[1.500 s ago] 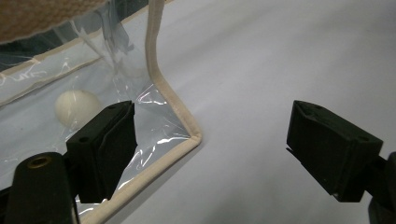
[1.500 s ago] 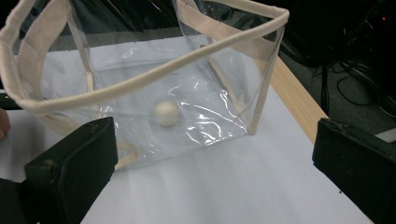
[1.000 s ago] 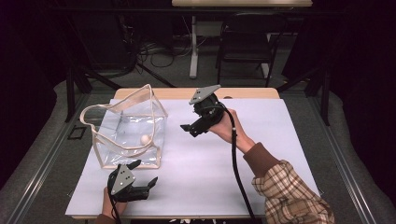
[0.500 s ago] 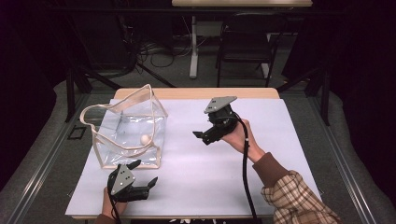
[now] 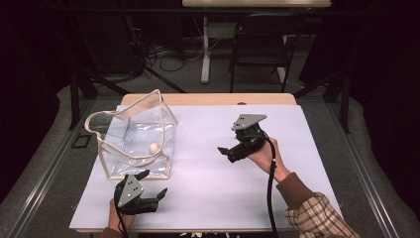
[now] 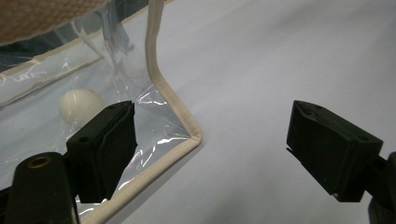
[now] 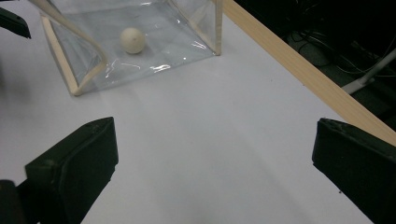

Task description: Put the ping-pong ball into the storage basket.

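A clear plastic bag [image 5: 133, 141] with beige trim and a handle stands at the left of the white-covered table. A small white ball [image 5: 154, 148] lies inside it. My left gripper [image 5: 154, 182] rests open near the front edge, just in front of the bag. In its own view the bag's corner [image 6: 180, 119] and the ball [image 6: 80, 105] lie just beyond the open left gripper [image 6: 215, 149]. A hand holds my right gripper [image 5: 226, 154] open above mid-table, pointing left at the bag. Its own view shows the right gripper [image 7: 215, 163] empty, with the bag [image 7: 70, 77] and ball [image 7: 132, 39] farther off.
A white sheet [image 5: 208, 188] covers the table, and the wooden far edge [image 5: 208, 99] shows beyond it. A black chair [image 5: 257, 44] and cables stand on the floor behind the table. Bare sheet lies between the bag and the right gripper.
The right gripper has drawn away from the bag, moving right and nearer the person, still open. The left gripper, bag and ball have stayed put.
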A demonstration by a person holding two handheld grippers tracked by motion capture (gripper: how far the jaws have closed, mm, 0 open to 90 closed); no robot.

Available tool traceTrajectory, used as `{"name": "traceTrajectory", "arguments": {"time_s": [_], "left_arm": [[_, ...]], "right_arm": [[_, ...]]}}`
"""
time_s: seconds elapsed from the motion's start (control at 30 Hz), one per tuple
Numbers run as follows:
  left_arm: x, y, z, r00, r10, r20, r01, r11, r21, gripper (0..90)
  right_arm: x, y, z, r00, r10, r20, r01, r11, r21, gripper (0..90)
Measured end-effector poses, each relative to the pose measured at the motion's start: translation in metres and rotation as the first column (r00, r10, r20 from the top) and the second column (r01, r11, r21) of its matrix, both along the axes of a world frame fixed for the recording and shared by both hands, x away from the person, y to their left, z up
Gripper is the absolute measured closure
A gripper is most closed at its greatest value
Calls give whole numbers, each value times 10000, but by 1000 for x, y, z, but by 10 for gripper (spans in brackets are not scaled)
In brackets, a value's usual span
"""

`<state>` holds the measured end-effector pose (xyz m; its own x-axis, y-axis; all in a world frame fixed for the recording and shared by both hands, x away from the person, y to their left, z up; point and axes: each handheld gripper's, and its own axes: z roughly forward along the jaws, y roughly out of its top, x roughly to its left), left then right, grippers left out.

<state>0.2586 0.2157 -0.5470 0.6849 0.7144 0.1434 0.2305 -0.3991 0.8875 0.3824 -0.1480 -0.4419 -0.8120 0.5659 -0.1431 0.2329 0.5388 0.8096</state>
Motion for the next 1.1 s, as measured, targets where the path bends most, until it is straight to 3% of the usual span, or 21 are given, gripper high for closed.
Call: {"name": "traceTrajectory", "arguments": {"time_s": [0.3, 1.1], "left_arm": [[0, 0, 0, 10000, 4, 15, -4, 10000, -5, 161], [0, 0, 0, 10000, 27, 18, -27, 10000, 23, 161]], "right_arm": [[-14, -20, -12, 9992, -370, 137, 371, 9993, -106, 0], [-47, -62, -61, 9924, -1215, -173, 1211, 9924, -217, 0]]}}
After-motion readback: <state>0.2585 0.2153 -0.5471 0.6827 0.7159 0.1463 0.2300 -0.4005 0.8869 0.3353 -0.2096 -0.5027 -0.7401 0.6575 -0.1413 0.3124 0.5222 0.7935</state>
